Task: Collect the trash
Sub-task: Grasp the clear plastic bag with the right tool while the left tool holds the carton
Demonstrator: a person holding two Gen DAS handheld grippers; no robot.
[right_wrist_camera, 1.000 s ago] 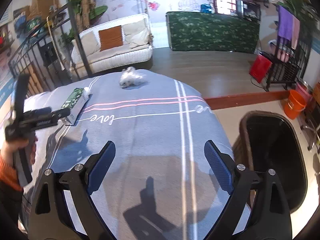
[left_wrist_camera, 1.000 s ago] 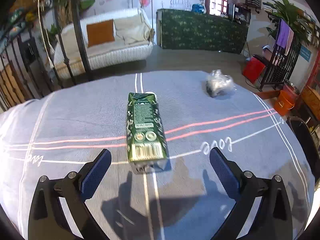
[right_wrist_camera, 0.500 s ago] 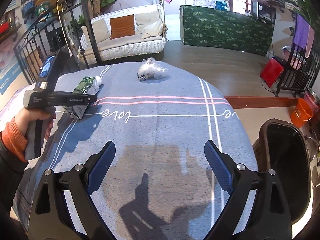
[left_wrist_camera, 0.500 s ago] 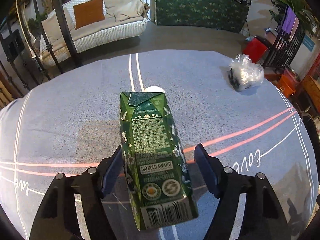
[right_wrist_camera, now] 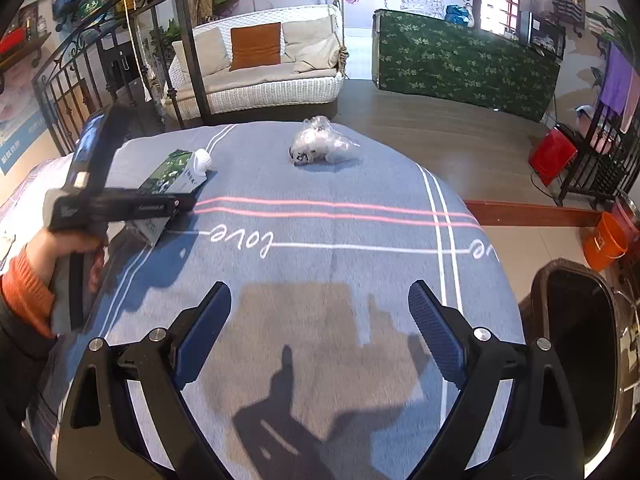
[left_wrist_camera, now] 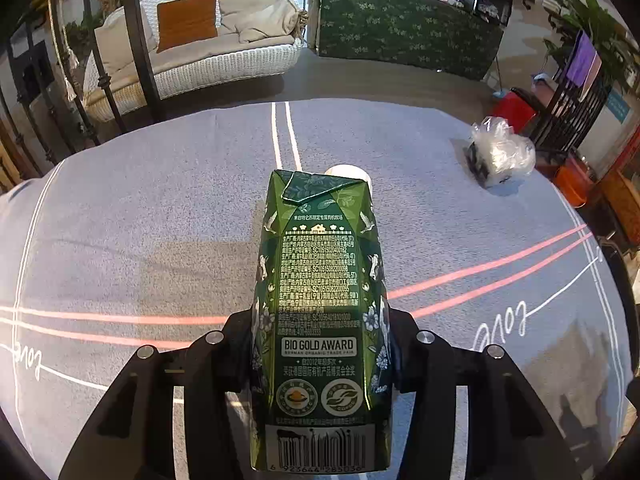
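A green drink carton [left_wrist_camera: 320, 280] with a white cap lies on the blue-grey tablecloth [left_wrist_camera: 140, 220]. My left gripper [left_wrist_camera: 322, 316] has a finger on each long side of it. The jaws are closing and the pads touch the carton's sides. The right wrist view shows the same carton [right_wrist_camera: 176, 172] at the left, with the left gripper [right_wrist_camera: 186, 202] over it and a person's hand [right_wrist_camera: 68, 248] on the handle. A crumpled clear plastic bag [right_wrist_camera: 320, 144] lies near the table's far edge. My right gripper [right_wrist_camera: 320, 296] stands open above bare cloth, nothing between its fingers.
A dark bin [right_wrist_camera: 538, 320] stands on the floor off the table's right edge. Beyond it are an orange bucket [right_wrist_camera: 604, 240] and a red container [right_wrist_camera: 554, 154]. A white wicker sofa [right_wrist_camera: 256, 80] and a black railing [right_wrist_camera: 80, 80] stand behind the table.
My left gripper moved forward over the carton and its fingers came in from wide apart to the carton's sides. My right gripper shifted over the table, staying open.
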